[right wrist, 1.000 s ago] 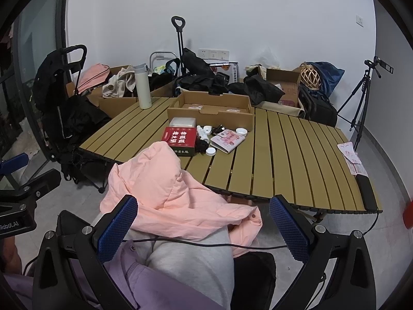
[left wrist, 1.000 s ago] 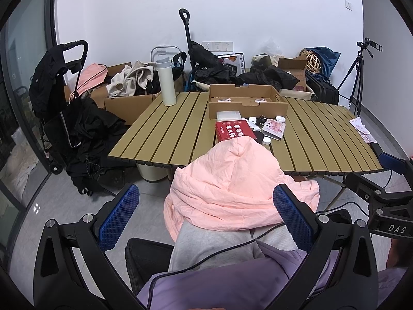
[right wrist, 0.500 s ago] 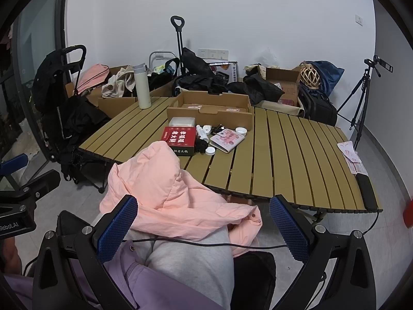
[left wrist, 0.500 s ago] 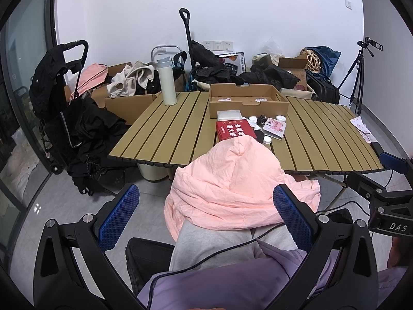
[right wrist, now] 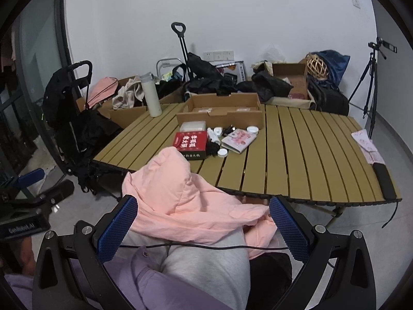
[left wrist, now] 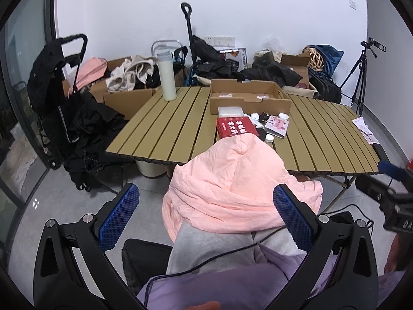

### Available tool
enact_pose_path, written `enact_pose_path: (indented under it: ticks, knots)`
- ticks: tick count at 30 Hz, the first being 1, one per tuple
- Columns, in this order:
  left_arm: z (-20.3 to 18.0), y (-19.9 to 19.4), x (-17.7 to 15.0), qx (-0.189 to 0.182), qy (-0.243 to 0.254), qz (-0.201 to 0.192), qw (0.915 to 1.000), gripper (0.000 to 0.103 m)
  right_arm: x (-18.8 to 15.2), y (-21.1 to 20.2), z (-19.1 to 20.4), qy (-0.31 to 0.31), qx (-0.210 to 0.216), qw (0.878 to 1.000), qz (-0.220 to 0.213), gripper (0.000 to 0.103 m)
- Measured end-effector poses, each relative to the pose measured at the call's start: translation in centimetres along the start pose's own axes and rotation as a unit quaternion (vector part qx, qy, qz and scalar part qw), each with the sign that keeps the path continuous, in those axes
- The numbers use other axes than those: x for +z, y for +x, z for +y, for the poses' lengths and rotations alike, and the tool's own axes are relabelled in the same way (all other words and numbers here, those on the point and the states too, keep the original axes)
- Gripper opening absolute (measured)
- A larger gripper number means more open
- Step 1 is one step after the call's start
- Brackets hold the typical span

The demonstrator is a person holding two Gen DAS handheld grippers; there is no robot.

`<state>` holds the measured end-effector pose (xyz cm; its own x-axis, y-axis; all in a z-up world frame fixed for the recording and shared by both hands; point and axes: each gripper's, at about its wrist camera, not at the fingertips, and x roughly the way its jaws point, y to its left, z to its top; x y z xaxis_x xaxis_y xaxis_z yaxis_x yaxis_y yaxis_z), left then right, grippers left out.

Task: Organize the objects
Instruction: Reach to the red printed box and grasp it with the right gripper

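A slatted wooden table [left wrist: 165, 129] [right wrist: 304, 155] holds an open cardboard box [left wrist: 247, 98] [right wrist: 224, 111], a red box [left wrist: 235, 126] [right wrist: 191, 142], a clear plastic case [left wrist: 230, 111], small white lids [right wrist: 222, 152], a pink booklet [left wrist: 277, 126] [right wrist: 238, 139] and a white bottle [left wrist: 167, 77] [right wrist: 151, 95]. A pink jacket [left wrist: 232, 186] [right wrist: 170, 196] lies over my lap, against the table's near edge. My left gripper [left wrist: 206, 214] and right gripper [right wrist: 202, 227] are both open and empty, held low above my lap, well short of the table.
Cardboard boxes with clothes [left wrist: 129, 77], black bags [left wrist: 74, 118] and a trolley handle [right wrist: 180, 41] crowd the floor left of and behind the table. A tripod [right wrist: 371, 77] stands at the right. Pink papers [right wrist: 366, 144] and a black bar [right wrist: 384, 180] lie on the table's right end.
The right gripper has risen and tipped slightly, so the table sits lower in its view. The left view is almost unchanged. Both grippers stay open.
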<state>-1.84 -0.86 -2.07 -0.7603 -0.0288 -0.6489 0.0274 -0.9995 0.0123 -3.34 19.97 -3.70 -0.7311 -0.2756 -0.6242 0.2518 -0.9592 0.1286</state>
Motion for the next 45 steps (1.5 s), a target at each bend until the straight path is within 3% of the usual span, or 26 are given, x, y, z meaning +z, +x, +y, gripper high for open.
enact_pose_path:
  ticks: [3,5,9,11,14,17,19,20,25,27,29,32,34,38,41,45]
  knots:
    - [0.4,2.4,0.8,-0.029,-0.007,0.019,0.9994,0.103,0.0,1.7,-0.2,-0.017,0.002,1.000,0.004,0.094]
    - [0.7,4.7,1.5,-0.014,-0.003,0.027,0.9995,0.103,0.2,3.2,-0.5,-0.026,-0.011,1.000,0.004,0.094]
    - [2.0,7.8,3.8,0.006,-0.016,-0.019,0.9997,0.103,1.5,7.2,-2.9,0.000,0.007,1.000,0.020,0.094]
    - [2.5,9.4,5.3,-0.023,-0.020,-0.048,0.9984,0.103,2.7,9.7,-4.4,0.019,0.001,0.999,0.028,0.094]
    - [1.6,13.8,8.4,-0.043,0.023,-0.025,0.9985,0.103,4.4,13.5,-5.9,0.024,0.004,0.999,0.039,0.094]
    - [0.9,18.8,10.9,-0.065,0.035,-0.009,0.9972,0.103,5.8,17.3,-6.1,0.009,0.001,0.998,0.059,0.075]
    - [0.7,23.1,11.7,-0.097,0.031,0.026,0.9945,0.099,6.7,20.1,-5.9,0.005,0.016,0.997,0.076,0.060]
    - [0.6,24.4,11.9,-0.104,0.031,0.036,0.9935,0.097,7.0,21.4,-5.7,0.004,0.025,0.996,0.084,0.058]
    - [0.2,31.3,10.2,-0.115,0.008,0.107,0.9875,0.071,8.3,28.5,-4.2,0.016,0.074,0.989,0.125,0.050]
    - [0.2,33.0,9.1,-0.137,-0.005,0.135,0.9813,0.055,8.7,31.3,-3.5,0.024,0.091,0.985,0.141,0.045]
    - [0.2,33.8,8.4,-0.158,-0.015,0.147,0.9763,0.052,8.7,33.1,-2.8,0.028,0.106,0.982,0.151,0.041]
    - [0.7,34.4,8.1,-0.202,-0.038,0.143,0.9681,0.039,8.5,34.9,-2.2,0.033,0.124,0.979,0.159,0.040]
    - [0.7,34.4,8.1,-0.201,-0.044,0.142,0.9682,0.038,8.6,35.4,-2.2,0.037,0.129,0.979,0.157,0.040]
    - [0.3,33.3,8.5,-0.196,-0.041,0.144,0.9691,0.028,8.8,35.6,-2.3,0.045,0.136,0.976,0.163,0.039]
    - [0.1,29.3,9.1,-0.199,-0.044,0.117,0.9720,0.027,9.3,33.1,-2.1,0.040,0.133,0.978,0.154,0.037]
    - [-0.5,23.7,8.6,-0.204,-0.045,0.096,0.9731,0.027,9.1,26.6,-1.8,0.044,0.139,0.980,0.138,0.036]
